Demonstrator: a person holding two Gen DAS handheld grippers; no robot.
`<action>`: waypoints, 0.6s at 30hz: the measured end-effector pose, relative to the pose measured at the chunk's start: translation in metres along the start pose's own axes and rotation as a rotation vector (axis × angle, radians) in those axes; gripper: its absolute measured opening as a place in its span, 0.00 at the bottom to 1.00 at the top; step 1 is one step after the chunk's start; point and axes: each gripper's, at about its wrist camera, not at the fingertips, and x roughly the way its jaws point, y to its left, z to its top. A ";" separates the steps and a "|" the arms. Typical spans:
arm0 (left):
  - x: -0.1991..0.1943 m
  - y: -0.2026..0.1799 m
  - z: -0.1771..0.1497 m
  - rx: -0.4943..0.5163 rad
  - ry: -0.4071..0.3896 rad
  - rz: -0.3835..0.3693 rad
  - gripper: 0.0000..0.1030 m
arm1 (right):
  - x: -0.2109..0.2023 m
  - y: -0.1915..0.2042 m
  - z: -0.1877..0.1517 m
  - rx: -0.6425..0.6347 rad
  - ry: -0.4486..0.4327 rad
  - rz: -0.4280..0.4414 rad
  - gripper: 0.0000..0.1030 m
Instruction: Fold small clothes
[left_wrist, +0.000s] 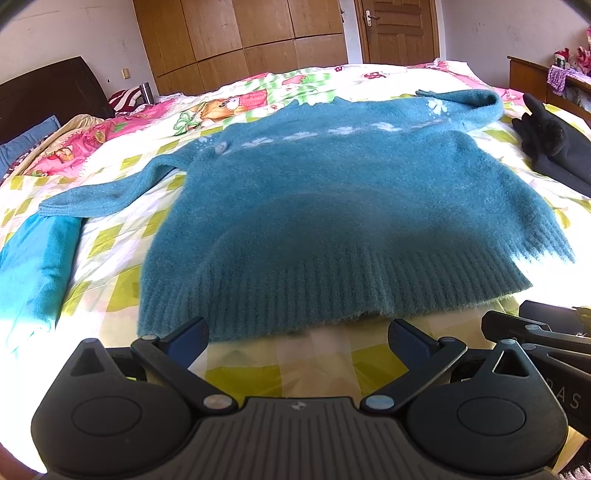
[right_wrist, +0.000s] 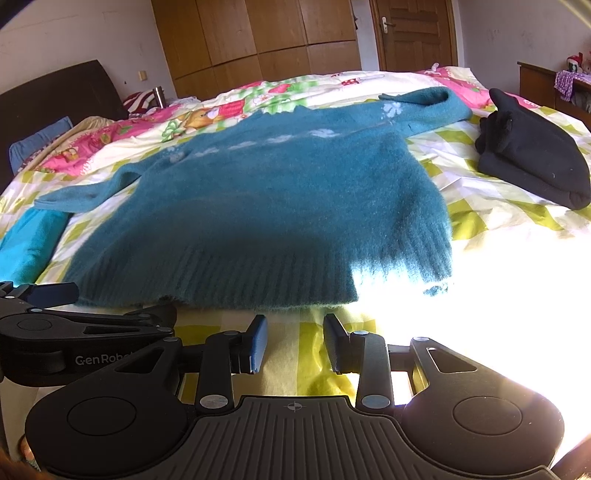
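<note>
A fuzzy teal sweater (left_wrist: 332, 206) (right_wrist: 258, 199) lies flat on the bed, ribbed hem toward me, with pale flower marks across the chest. Its left sleeve (left_wrist: 110, 192) stretches out to the left; the right sleeve (left_wrist: 465, 107) is bent across the top right. My left gripper (left_wrist: 297, 334) hovers just short of the hem, wide open and empty. My right gripper (right_wrist: 295, 339) sits near the hem's right part, open with a narrower gap and nothing between its blue-padded fingers. In the right wrist view the left gripper (right_wrist: 55, 295) shows at the left edge.
A checked yellow-green and cartoon-print bedspread (left_wrist: 122, 236) covers the bed. Folded turquoise cloth (left_wrist: 33, 266) lies at the left, a dark folded garment (right_wrist: 532, 158) at the right. Dark headboard (left_wrist: 48, 92) far left, wooden wardrobe and door behind. Strong sunlight washes out the front right.
</note>
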 end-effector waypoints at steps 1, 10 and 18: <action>0.000 0.000 0.000 0.001 0.001 0.000 1.00 | 0.000 0.000 0.000 0.001 0.000 0.000 0.32; 0.000 -0.001 -0.001 0.005 0.003 0.003 1.00 | 0.000 -0.001 0.000 0.002 -0.001 0.003 0.32; 0.000 -0.002 -0.002 0.006 0.005 0.004 1.00 | 0.000 -0.002 0.000 0.003 -0.001 0.003 0.32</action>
